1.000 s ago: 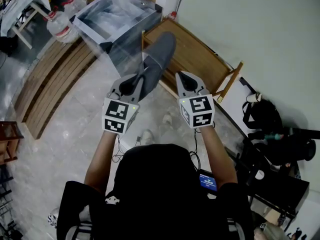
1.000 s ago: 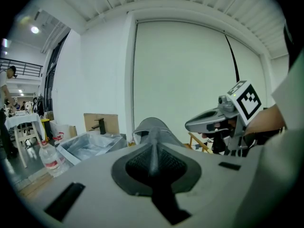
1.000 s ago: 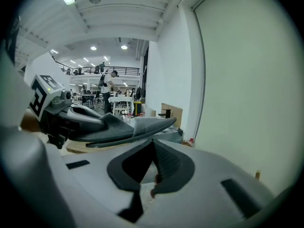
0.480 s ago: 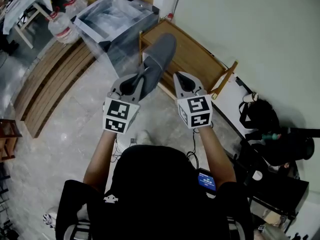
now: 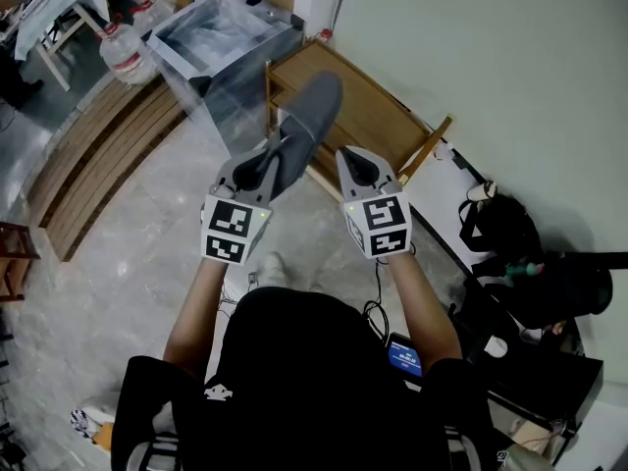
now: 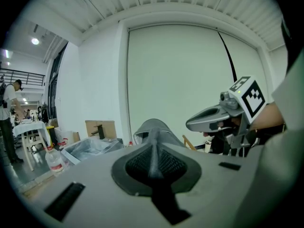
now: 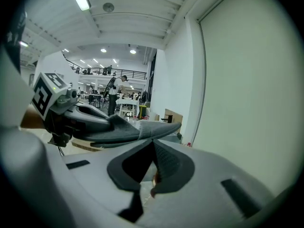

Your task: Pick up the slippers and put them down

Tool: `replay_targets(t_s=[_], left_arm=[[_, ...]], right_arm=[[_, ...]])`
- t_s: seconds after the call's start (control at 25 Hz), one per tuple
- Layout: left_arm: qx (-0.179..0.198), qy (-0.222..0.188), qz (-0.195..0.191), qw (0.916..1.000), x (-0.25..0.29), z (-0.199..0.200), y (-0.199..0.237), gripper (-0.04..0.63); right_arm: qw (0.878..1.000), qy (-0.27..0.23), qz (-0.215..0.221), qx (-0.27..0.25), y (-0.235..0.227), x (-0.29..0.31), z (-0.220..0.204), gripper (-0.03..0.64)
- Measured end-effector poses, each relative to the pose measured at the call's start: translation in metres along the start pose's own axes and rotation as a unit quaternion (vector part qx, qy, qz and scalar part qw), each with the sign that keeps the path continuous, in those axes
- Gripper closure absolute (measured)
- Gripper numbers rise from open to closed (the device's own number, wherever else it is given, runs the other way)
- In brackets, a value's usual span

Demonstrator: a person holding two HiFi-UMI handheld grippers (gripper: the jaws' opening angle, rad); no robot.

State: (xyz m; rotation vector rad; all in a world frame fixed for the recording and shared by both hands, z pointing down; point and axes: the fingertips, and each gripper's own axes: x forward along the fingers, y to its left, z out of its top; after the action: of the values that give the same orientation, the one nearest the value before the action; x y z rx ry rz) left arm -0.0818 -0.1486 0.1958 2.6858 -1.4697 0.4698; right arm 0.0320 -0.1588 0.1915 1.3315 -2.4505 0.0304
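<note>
One grey fabric slipper (image 5: 309, 121) is off the ground and in transit, pinched by its thin heel edge in the left gripper (image 5: 273, 155), whose jaws are pressed onto the fabric with only that sliver of material between them. The slipper juts forward and away from the person, toe leading, held in the air over the near edge of a brown wooden bench (image 5: 383, 116) that stands against a pale wall (image 5: 510, 57). It touches neither the bench nor the pale stone floor (image 5: 128, 263) below.

The right gripper (image 5: 351, 160) rides alongside, just beside the left one and level with it. Its own view shows the jaws pressed together at the tips, with nothing caught between them.

By this reading, the pick-up half of the job is complete for this slipper and the put-down half is not yet done: the shoe has to be lowered onto a surface and the pinch let go. The task speaks of slippers in the plural, but no second slipper can be made out in any view, so whether another one awaits collection, or has already been set down out of sight, cannot be told.
</note>
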Motion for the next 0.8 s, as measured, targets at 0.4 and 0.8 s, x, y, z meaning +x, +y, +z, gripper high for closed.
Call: replay_targets(t_s=[0.4,0.8], left_arm=[[0.003,0.001,0.014,0.9999,-0.029,-0.002,-0.081,0.572],[0.004,0.018,0.029,0.9994,-0.042,-0.017,-0.135,0.572]], right_arm=[[1.000,-0.011,0.011,-0.008,-0.003,-0.082,-0.026,0.620],[1.000,-0.005,0.027,-0.001,-0.008,-0.127,-0.061,0.620]])
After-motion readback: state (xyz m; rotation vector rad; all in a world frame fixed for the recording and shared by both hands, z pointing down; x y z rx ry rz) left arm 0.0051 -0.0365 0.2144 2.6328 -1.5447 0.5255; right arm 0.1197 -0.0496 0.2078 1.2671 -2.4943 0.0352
